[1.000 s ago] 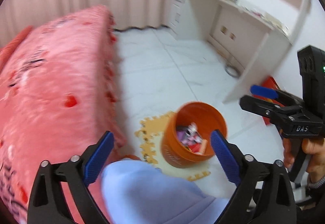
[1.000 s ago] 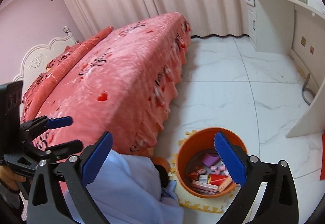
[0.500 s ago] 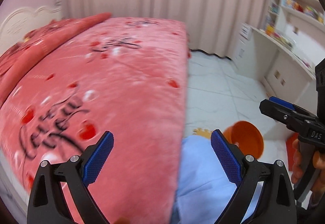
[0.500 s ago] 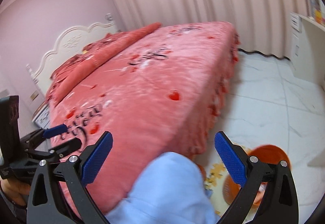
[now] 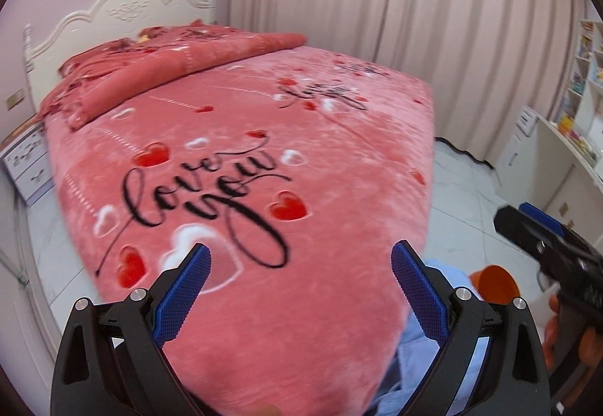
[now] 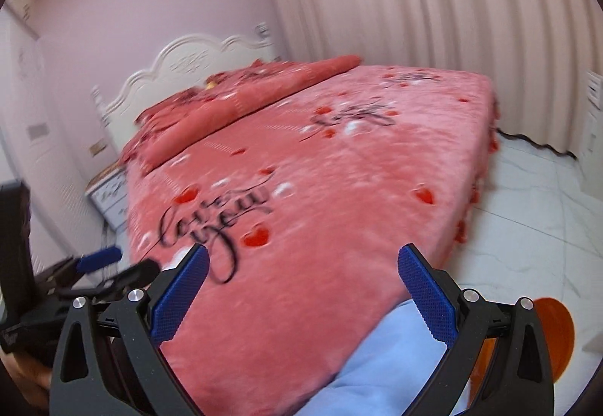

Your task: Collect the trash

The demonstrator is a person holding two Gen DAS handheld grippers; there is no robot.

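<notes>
The left tongs (image 5: 299,274) stand wide apart and hold nothing, pointed out over the pink bedspread (image 5: 245,159) toward the white headboard (image 5: 113,8). No scrap of trash shows anywhere on the bed in either view, so which way the next piece lies from the tongs cannot be told; the spread looks bare from the folded quilt (image 5: 181,57) down to the near corner. What collected trash there is would be in the orange bucket (image 6: 554,329), which sits on the floor low and to the right of both tongs, past the bed's near corner and partly hidden behind a light blue cloth (image 6: 384,359). The right tongs (image 6: 303,276) are likewise wide and empty, and they are judged the nearer pair to the bucket. Open room lies to the right, over the pale tiled floor (image 6: 527,212) between the bed's fringed edge and the white desk (image 5: 557,167); the curtain (image 6: 433,8) closes the far side.
</notes>
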